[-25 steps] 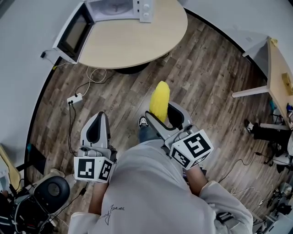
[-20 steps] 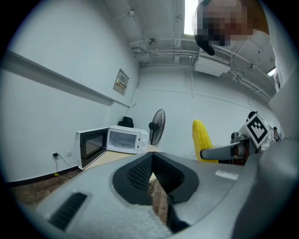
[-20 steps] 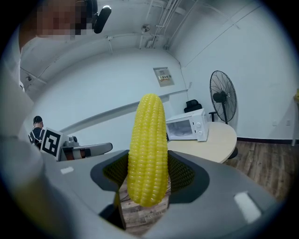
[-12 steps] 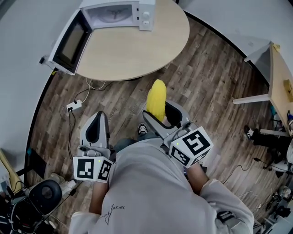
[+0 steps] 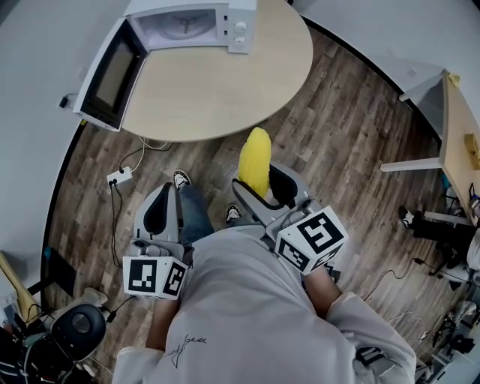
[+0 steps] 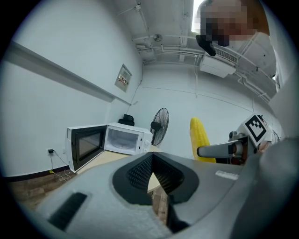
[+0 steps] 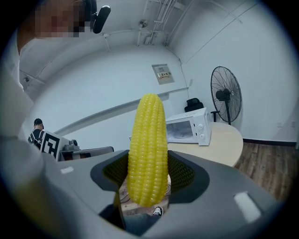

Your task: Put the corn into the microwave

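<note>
A wood-plank floor [image 5: 337, 112] fills the head view, seen from above. At the top stands a round, pale table [image 5: 225, 82]. On its far edge sits a white microwave [image 5: 187, 22] with its door [image 5: 112, 71] swung wide to the left, so the cavity is ready to take food. The person stands a little apart from the table, with both grippers aimed toward it. The left gripper [image 5: 161, 214] has its jaws pressed together on nothing and seems to be an idle spare. The right gripper [image 5: 268, 187] is clamped on the lower part of a yellow corn cob [image 5: 255, 159]. The cob sticks out past the jaw tips, probably so its free end enters first. It hangs over the floor, short of the table.
</note>
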### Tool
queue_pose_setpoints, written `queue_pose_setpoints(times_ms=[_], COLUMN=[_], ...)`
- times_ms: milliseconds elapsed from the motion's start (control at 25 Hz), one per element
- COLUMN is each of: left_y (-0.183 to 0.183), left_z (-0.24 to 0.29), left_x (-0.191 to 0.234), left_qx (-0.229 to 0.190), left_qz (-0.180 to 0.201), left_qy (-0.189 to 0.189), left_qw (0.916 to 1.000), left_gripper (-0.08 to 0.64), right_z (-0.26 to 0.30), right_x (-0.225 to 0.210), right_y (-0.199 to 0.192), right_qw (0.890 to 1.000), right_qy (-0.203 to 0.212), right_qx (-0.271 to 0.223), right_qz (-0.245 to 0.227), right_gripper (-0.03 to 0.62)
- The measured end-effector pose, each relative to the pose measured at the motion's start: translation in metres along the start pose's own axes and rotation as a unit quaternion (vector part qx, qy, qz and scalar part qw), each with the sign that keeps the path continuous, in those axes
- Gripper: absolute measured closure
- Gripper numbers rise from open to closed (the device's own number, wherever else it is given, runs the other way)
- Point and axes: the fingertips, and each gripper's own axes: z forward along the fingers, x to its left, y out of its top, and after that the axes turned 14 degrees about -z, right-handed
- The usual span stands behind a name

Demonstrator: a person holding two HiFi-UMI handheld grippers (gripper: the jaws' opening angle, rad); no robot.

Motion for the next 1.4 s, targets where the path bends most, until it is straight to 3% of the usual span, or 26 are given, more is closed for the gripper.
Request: queue_pose_setpoints(times_ms=[280,760,1040,1400], left_y=[0.029,0.087,0.129,0.17], left_z=[0.045,0.105,0.131,0.157], left_x=[0.029,0.098,0.14,0.173], left_qx=[0.009,0.027,0.024,0.035], left_qz=[0.011,-0.003,-0.042,-0.007], left_qy=[-0.026,-0.06,-0.087,-0.132], left_qw=[0.9996,0.9978,0.995,0.9906], left_gripper=[0.571,0.571,0.571,0.571], right_z=[0.045,0.135,0.186,0.242], right_x=[-0.018,-0.032,-0.036,-0.034], right_y=[0.023,0.066,0.089,0.113], right_qw=[1.0,0.998,0.996,0.993], right_qy=[-0.029,-0.057,-0.08,-0.111], right_qx=[-0.007,0.0,-0.001,-0.006], right_qz=[0.008,0.021,0.031,0.033], right_gripper=[0.331,0.331,0.331,0.331])
